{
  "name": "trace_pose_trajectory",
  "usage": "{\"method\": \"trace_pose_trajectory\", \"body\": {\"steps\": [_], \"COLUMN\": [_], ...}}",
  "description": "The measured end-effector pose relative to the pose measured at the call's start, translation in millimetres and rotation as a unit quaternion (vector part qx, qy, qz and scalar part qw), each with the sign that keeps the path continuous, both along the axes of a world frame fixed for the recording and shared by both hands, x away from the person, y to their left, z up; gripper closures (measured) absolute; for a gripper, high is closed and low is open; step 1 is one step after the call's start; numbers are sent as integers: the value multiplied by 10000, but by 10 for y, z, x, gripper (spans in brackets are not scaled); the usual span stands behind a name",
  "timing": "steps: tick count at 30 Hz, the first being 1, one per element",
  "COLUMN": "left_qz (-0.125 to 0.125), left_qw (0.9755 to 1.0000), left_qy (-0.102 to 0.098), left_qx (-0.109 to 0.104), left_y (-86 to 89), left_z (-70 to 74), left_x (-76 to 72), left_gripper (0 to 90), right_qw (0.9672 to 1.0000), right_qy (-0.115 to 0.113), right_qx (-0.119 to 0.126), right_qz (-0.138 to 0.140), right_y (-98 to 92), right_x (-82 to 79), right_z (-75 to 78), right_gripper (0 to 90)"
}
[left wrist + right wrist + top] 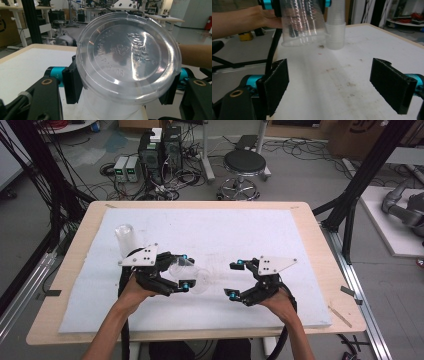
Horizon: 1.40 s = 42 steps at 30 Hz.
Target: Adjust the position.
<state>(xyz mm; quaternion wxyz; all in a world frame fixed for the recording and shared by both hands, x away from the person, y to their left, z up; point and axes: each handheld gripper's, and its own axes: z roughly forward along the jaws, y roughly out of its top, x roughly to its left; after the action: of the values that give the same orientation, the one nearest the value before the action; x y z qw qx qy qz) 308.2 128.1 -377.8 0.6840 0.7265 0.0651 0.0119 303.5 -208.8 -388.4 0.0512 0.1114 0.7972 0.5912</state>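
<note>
Clear cup (127,62) pinched by left gripper (182,271), right gripper (337,85) spread (cup stack (335,30) behind)

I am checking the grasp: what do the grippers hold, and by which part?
The left gripper holds a clear plastic cup by its side wall near the rim, one pad on each side. The right gripper is open and holds nothing.

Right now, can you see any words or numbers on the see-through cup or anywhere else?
"08": raised digits moulded into the base of the clear cup, which the left gripper holds.
The other raised marks around that base are too faint to read.
The stack of cups on the table shows no writing.
</note>
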Motion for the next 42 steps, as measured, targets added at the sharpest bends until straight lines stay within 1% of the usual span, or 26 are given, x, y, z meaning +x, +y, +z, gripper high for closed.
{"method": "trace_pose_trajectory", "body": {"steps": [1,4,6,7,10,16,18,19,25,26,31,32,33,34,36,38,39,40,42], "left_qz": [-8,-27,-37,-52,-76,-129,-147,-145,-122,-130,-137,-137,-149,-171,-150,-133,-108,-69,14], "left_qw": [10000,10000,9999,9999,9999,9999,9999,9999,9999,9999,9999,9999,9998,9998,9998,9999,9999,9999,10000], "left_qy": [3,2,18,5,12,5,-4,-10,-18,-20,-49,-51,-50,-42,-68,-79,-79,-65,11], "left_qx": [-11,-50,-109,-121,-110,-24,-6,-14,-74,-75,-67,-75,-82,-99,-72,-59,-54,-41,-12], "left_y": [-17,-68,-106,-125,-186,-278,-298,-306,-325,-326,-335,-336,-335,-335,-334,-327,-326,-326,-331], "left_z": [-3,-10,-10,-10,-13,-27,-26,-26,-19,-19,-17,-17,-17,-18,-17,-15,-14,-12,-13], "left_x": [-1,2,0,1,-7,-9,-13,-14,-14,-14,-17,-15,-13,-14,-18,-18,-18,-17,-23], "left_gripper": [345,344,345,345,345,346,346,346,346,346,346,346,347,350,352,351,340,305,186], "right_qw": [10000,9994,9989,9987,9982,9969,9967,9966,9961,9961,9955,9954,9953,9951,9951,9951,9952,9952,9949], "right_qy": [-25,-4,1,-37,-67,-86,-117,-94,-129,-101,-177,-215,-236,-311,-455,-455,-451,-470,-484], "right_qx": [40,150,211,241,224,182,166,144,56,35,-60,-79,-109,-140,-208,-222,-222,-247,-257], "right_qz": [50,302,418,441,548,757,786,801,873,878,931,929,934,932,852,849,839,824,844], "right_y": [21,78,120,142,205,299,325,337,413,424,487,496,503,509,518,522,524,524,531], "right_x": [6,14,26,35,51,49,50,47,55,50,50,50,46,39,27,29,27,26,30], "right_z": [6,32,53,60,83,116,122,123,122,121,109,108,108,109,111,113,114,114,109], "right_gripper": [157,157,157,157,157,157,157,157,157,158,158,169,212,267,300,314,317,321,325]}}
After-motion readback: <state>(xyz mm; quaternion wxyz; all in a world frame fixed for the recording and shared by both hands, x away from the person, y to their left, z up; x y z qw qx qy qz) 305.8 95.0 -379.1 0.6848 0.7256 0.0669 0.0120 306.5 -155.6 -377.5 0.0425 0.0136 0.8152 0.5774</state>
